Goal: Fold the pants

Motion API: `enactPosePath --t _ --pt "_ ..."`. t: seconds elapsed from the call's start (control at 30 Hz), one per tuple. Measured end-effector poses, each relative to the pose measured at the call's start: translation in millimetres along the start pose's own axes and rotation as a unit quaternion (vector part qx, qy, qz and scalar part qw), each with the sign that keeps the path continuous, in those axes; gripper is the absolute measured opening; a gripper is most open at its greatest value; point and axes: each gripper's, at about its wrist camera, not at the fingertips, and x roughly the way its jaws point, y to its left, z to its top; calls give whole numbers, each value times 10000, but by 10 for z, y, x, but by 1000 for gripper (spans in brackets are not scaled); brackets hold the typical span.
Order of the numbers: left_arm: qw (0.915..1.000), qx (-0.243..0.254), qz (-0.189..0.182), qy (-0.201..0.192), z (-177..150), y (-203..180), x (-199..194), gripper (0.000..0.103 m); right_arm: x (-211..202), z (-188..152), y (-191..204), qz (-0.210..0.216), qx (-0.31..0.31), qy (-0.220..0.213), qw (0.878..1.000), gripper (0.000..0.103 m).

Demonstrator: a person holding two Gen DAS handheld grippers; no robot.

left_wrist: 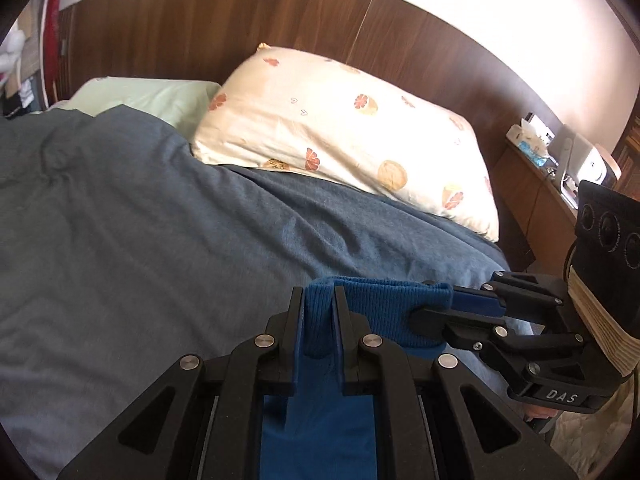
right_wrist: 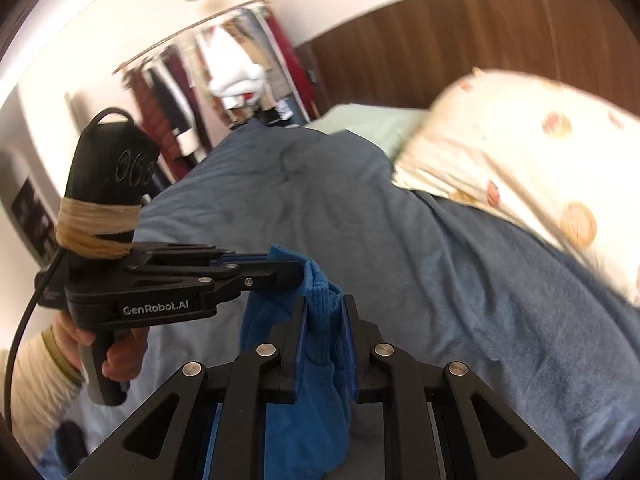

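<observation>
The blue pants [left_wrist: 384, 312] hang in the air above the bed [left_wrist: 140, 240], pinched at their ribbed waistband by both tools. In the left wrist view, the left tool [left_wrist: 320, 320] is clenched on a fold of the ribbed band, and the cloth runs down between its 2 fingers and out of the bottom of the frame, so the legs are cut off. To the right of that fold, the right tool [left_wrist: 452, 304] grips the far end of the same band, its fingers closed flat on the cloth. The stretch of waistband between the 2 grips is short and nearly level.

In the right wrist view, the right tool [right_wrist: 324, 320] is clamped on the bunched band, and the pants [right_wrist: 308, 400] sag below it in a loose bundle whose lower part is hidden by the tool's own frame. The left tool [right_wrist: 298, 274] comes in from the left of the pants, held by a hand [right_wrist: 116, 356] in a pale sleeve, and its tips are buried in the blue cloth.

Beyond the pants lies the grey-blue cover of the bed, with a fruit-print pillow [left_wrist: 340, 136] and a pale green pillow [left_wrist: 140, 96] against the wooden headboard [left_wrist: 240, 32]. The right wrist view is blurred, so the hanging clothes [right_wrist: 224, 68] past the bed are hard to make out.
</observation>
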Motion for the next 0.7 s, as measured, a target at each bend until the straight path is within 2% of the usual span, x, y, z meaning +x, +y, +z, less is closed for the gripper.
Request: enactPosePath --t 0.23,0.57,0.63,0.7 --pt "9999 -31 115 11 -619 0 -383 13 -225 -350 527 105 -588 76 9982 17" --pt "9986 -433 220 221 -1441 147 -582 15 -224 -925 1124 189 -1240 488 9909 16" --pt "9975 -597 242 303 -1605 176 -622 20 -209 -1030 1193 178 -1387 544 9887 16" --pt "9961 -730 261 419 -1762 209 -660 30 -199 -1131 1226 213 -1513 641 9862 16"
